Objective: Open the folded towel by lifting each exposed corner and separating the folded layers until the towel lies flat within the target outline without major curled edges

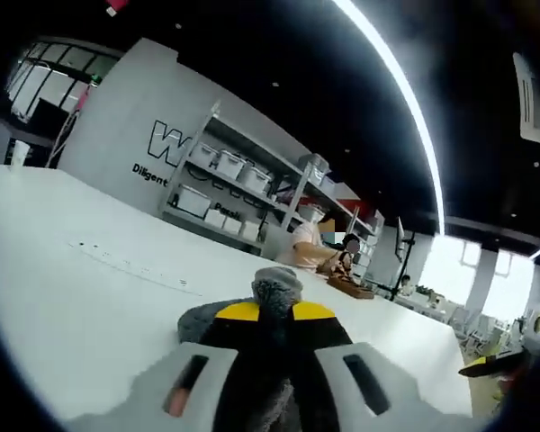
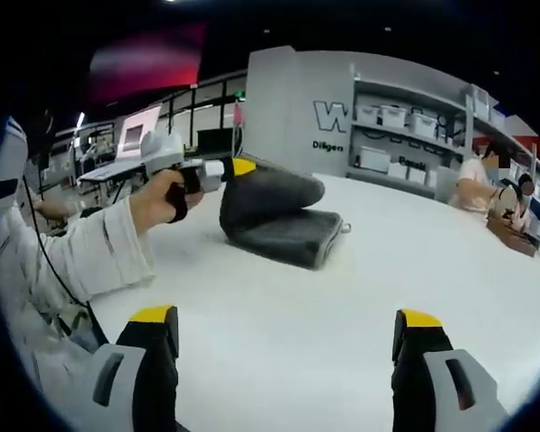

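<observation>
In the right gripper view, the dark grey folded towel (image 2: 283,220) lies on the white table (image 2: 360,297), with one layer raised at its left end. My left gripper (image 2: 234,168), held by a hand in a white sleeve, is shut on that raised layer. In the left gripper view, a grey bunch of towel (image 1: 275,286) sticks up between the yellow-tipped jaws of the left gripper (image 1: 276,315). My right gripper (image 2: 286,324) stands open over bare table, well in front of the towel and apart from it.
A faint dotted outline (image 1: 130,263) is marked on the table (image 1: 63,270). Grey shelves with white bins (image 1: 229,180) stand behind the table. People sit at its far end (image 2: 486,184) beside a wooden box (image 1: 351,288). The person's sleeve (image 2: 63,261) fills the left.
</observation>
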`<state>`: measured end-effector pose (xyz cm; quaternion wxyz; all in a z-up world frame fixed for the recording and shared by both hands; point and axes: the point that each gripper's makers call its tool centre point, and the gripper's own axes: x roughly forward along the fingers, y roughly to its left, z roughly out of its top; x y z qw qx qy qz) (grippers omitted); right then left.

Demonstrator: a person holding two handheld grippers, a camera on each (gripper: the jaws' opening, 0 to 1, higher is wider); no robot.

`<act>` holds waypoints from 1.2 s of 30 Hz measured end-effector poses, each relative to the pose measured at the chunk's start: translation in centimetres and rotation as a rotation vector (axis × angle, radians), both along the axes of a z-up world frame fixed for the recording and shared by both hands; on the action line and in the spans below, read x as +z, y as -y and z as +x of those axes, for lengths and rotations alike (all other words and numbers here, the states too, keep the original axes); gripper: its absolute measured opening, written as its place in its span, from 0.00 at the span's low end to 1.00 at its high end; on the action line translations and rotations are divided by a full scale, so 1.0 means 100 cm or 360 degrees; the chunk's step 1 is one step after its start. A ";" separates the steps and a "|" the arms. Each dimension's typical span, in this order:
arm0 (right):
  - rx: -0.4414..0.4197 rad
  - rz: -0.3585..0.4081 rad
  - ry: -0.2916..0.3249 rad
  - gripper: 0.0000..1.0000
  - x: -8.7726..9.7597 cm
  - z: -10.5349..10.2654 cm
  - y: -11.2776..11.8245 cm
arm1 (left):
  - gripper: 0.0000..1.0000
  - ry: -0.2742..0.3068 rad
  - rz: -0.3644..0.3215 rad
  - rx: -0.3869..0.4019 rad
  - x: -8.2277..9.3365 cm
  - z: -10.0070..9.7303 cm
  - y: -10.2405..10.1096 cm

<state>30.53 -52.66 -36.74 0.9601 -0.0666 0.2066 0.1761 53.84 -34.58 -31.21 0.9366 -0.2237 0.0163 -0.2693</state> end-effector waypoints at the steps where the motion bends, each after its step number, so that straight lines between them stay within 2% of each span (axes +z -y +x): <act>1: 0.0003 -0.0003 -0.0001 0.99 0.000 0.001 0.000 | 0.08 0.0004 0.0000 0.0015 0.000 0.000 -0.003; 7: 0.0023 0.0000 -0.0002 0.98 -0.002 0.003 -0.004 | 0.08 -0.0011 0.0007 0.0036 -0.005 0.000 -0.009; 28: 0.0075 -0.0013 -0.0014 0.98 -0.005 0.004 -0.016 | 0.08 -0.0029 -0.0125 0.0344 -0.013 0.000 -0.055; 36: 0.0083 -0.0014 -0.0026 0.98 -0.008 0.004 -0.017 | 0.08 -0.0060 -0.0134 0.0462 -0.021 0.001 -0.076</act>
